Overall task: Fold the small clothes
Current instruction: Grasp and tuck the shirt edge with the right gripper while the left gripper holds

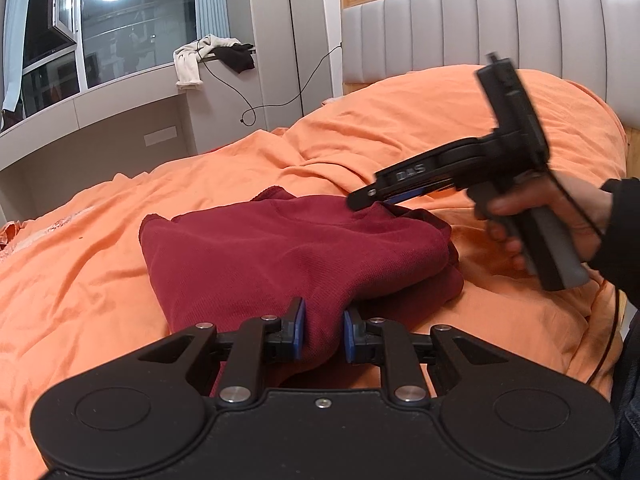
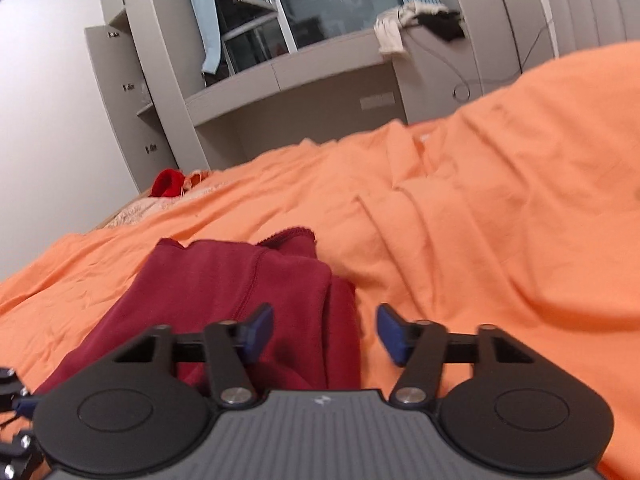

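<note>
A dark red garment (image 1: pixel 280 248) lies folded on the orange bedspread (image 1: pixel 100 264). My left gripper (image 1: pixel 323 330) is shut on its near edge, with cloth bunched between the blue pads. My right gripper (image 2: pixel 325 334) is open and empty, held just above the garment (image 2: pixel 224 280) at its right side. In the left wrist view the right gripper (image 1: pixel 362 200) hovers over the garment's far right corner, held by a hand (image 1: pixel 532 216).
A grey padded headboard (image 1: pixel 480 28) stands behind the bed. A grey desk and window sill (image 2: pixel 304 76) with white and black clothes (image 1: pixel 212 56) lies beyond the bed. A bright red item (image 2: pixel 168 184) sits at the bed's far edge. A cable (image 1: pixel 608 332) hangs from the right gripper.
</note>
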{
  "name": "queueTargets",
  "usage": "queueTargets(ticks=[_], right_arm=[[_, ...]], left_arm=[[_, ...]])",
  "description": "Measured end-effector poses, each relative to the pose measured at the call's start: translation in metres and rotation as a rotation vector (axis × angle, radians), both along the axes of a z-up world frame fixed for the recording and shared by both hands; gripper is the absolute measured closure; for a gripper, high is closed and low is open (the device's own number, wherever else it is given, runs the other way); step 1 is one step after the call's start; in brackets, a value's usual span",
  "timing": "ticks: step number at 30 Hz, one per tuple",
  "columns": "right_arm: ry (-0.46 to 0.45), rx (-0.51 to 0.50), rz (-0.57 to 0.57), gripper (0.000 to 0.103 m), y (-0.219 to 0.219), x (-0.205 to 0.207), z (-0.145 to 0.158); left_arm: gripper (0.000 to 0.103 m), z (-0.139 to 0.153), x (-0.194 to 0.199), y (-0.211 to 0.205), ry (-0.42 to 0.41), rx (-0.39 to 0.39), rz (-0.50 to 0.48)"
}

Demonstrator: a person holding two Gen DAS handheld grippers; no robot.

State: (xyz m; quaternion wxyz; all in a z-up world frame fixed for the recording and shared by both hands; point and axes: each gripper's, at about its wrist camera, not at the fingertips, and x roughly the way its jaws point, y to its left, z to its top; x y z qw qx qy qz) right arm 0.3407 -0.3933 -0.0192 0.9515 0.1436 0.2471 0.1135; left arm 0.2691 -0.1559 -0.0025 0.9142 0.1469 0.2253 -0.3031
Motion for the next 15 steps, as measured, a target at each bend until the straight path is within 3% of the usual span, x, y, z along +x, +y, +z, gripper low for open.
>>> queueTargets(ticks=[2,5,11,15], right_arm=[[0.015,0.005,0.020,0.057,0.007,0.003,-0.003],[0.032,0.003,0.039,0.093,0.014,0.004,-0.006],[-0.046,-0.031,-0.018,0.098,0.006,-0.018,0.010],[-0.031,-0.019,-0.035,0.098,-0.002,-0.020,0.009]], left_arm=[[0.082,-0.001,0.000,0.000,-0.001,-0.001,-0.001],[0.082,-0.001,-0.001,0.001,-0.005,-0.002,-0.004],[0.082,-0.001,-0.003,0.000,-0.008,-0.006,-0.024],[0.082,-0.005,-0.003,-0.002,-0.011,0.019,-0.028]])
